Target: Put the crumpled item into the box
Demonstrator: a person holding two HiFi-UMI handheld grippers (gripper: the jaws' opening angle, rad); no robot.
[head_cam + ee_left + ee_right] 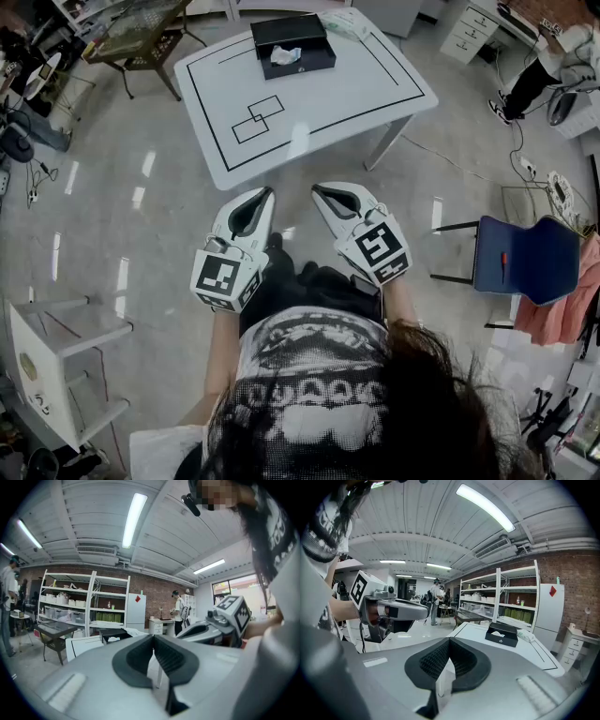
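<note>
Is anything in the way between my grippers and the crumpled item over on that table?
Nothing visible does. The left gripper and right gripper, both shut and empty, are short of the table; only floor and bare tabletop lie before the box at its far edge. The crumpled item appears to lie inside the box.

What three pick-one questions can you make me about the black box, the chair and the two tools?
1. Where is the black box? A on the white table; B on the floor; C on a shelf.
2. What colour is the chair? A red; B blue; C green.
3. How are the left tool and right tool? A wide open; B shut, empty; C shut on the box.
Answers: A, it sits at the table's far edge; B, its seat is blue; B, both are closed with nothing between.
</note>
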